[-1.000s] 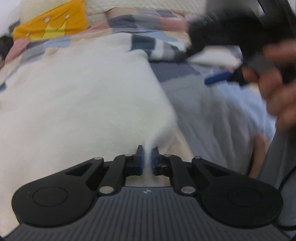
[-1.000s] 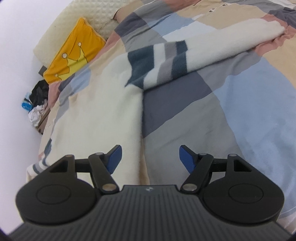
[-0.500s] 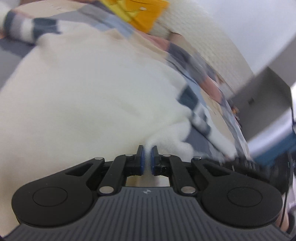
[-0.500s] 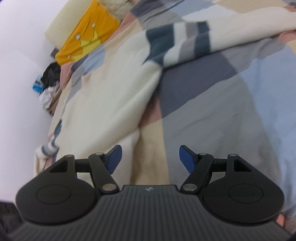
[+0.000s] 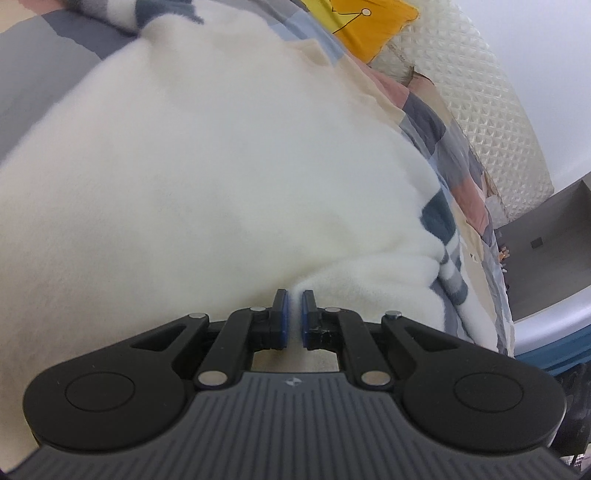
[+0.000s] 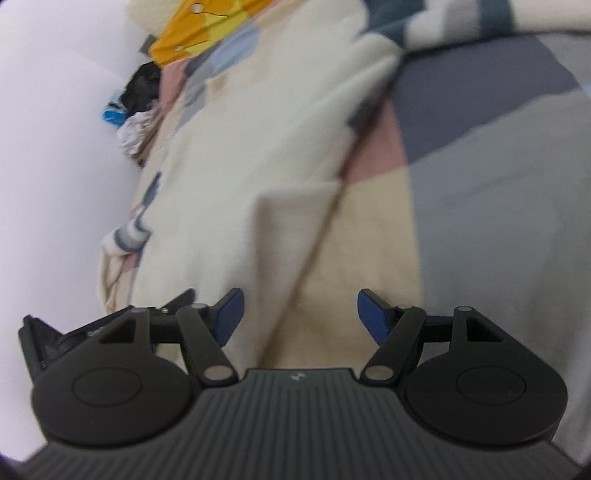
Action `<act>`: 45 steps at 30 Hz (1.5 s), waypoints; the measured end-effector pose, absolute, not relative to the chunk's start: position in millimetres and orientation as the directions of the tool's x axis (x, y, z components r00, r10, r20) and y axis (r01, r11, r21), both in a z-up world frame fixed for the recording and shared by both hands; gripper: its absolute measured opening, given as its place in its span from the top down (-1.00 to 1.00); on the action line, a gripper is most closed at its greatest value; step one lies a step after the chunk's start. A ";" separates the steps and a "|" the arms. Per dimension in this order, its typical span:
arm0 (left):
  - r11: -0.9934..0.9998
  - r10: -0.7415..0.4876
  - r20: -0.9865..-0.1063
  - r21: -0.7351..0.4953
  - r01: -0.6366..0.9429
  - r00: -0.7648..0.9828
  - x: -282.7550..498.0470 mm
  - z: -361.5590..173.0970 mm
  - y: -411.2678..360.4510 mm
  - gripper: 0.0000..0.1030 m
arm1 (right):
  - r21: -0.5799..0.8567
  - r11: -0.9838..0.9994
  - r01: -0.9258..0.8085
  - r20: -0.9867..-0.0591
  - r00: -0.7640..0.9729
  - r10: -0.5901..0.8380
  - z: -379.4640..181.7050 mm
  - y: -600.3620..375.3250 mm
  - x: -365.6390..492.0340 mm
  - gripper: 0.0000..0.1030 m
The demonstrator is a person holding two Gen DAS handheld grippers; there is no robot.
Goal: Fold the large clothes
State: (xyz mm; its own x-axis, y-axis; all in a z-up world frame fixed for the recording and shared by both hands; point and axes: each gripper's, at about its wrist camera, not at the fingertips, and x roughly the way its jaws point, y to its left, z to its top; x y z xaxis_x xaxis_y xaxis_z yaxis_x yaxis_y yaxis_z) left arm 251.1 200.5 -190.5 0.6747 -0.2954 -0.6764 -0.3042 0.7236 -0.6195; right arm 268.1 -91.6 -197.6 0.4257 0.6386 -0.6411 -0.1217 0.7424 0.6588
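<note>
A large cream fleece garment [image 5: 221, 166] with grey, white and dark blue striped sleeves lies spread on the bed and fills the left wrist view. My left gripper [image 5: 293, 314] is shut on a fold of its cream edge. In the right wrist view the garment [image 6: 258, 177] lies to the left and ahead, with a striped cuff [image 6: 127, 236] at its left side. My right gripper [image 6: 299, 314] is open and empty, just above the patchwork bedcover [image 6: 480, 206] beside the garment's edge.
A yellow crown pillow [image 5: 369, 26] and a quilted cream headboard [image 5: 491, 110] lie at the far end. A white wall [image 6: 55, 184] runs along the bed's left side, with a dark clothes pile [image 6: 140, 92] beside it. Grey furniture [image 5: 546, 254] stands at the right.
My left gripper has swung round with the cream fold still clamped, so the headboard now lies at the right. My right gripper has moved lower and closer to the garment's edge, still open.
</note>
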 end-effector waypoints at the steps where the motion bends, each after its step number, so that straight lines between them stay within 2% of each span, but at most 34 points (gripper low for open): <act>1: 0.724 -0.289 -0.682 -0.615 -0.313 0.672 249.3 -192.4 200.3 0.81 | 0.663 0.737 -0.134 -0.634 0.424 0.647 -196.3 -88.8 269.3 -0.37; 7: 0.718 -0.276 -0.686 -0.613 -0.330 0.673 250.3 -193.2 199.6 0.81 | 0.730 0.664 -0.160 -0.572 0.388 0.723 -200.5 -69.0 278.8 -0.13; 15: 0.711 -0.273 -0.685 -0.617 -0.338 0.676 243.3 -192.2 200.1 0.81 | 0.884 0.465 -0.032 -0.407 0.434 0.804 -204.8 -96.0 266.5 -0.11; 19: 0.720 -0.265 -0.695 -0.604 -0.341 0.669 243.1 -193.2 200.1 0.81 | 0.900 0.427 -0.086 -0.355 0.420 0.835 -194.1 -94.5 256.5 -0.13; 21: 0.721 -0.264 -0.694 -0.603 -0.341 0.670 242.4 -192.7 200.6 0.81 | 0.885 0.453 -0.108 -0.374 0.415 0.830 -190.5 -90.2 255.4 -0.13; 26: 0.718 -0.263 -0.695 -0.605 -0.345 0.670 242.5 -192.3 200.3 0.81 | 0.806 0.584 -0.098 -0.491 0.443 0.750 -192.8 -82.5 258.3 -0.13; 32: 0.735 -0.257 -0.702 -0.589 -0.338 0.664 242.8 -192.1 197.8 0.81 | 0.800 0.577 -0.164 -0.489 0.381 0.785 -197.5 -64.4 264.9 -0.11; 33: 0.736 -0.258 -0.702 -0.588 -0.336 0.664 242.4 -191.7 197.2 0.81 | 0.789 0.586 -0.185 -0.496 0.371 0.785 -195.7 -59.3 264.5 -0.06; 35: 0.736 -0.261 -0.700 -0.590 -0.331 0.665 241.9 -190.4 196.9 0.81 | 0.701 0.666 -0.253 -0.566 0.372 0.736 -190.2 -46.7 260.5 0.65; 36: 0.735 -0.266 -0.698 -0.593 -0.328 0.665 242.7 -190.1 196.5 0.81 | 0.666 0.699 -0.261 -0.592 0.385 0.708 -188.9 -44.3 258.2 0.67; 40: 0.721 -0.314 -0.661 -0.633 -0.282 0.682 238.2 -180.9 193.8 0.81 | 0.639 0.732 -0.238 -0.602 0.439 0.668 -175.4 -53.7 240.1 0.74; 43: 0.725 -0.359 -0.629 -0.653 -0.218 0.690 228.0 -169.6 185.3 0.81 | 0.536 0.798 -0.275 -0.635 0.492 0.596 -154.4 -56.6 215.7 0.74; 45: 0.736 -0.383 -0.614 -0.654 -0.174 0.690 221.7 -163.7 177.9 0.81 | 0.537 0.803 -0.258 -0.641 0.495 0.587 -147.6 -65.8 202.0 0.75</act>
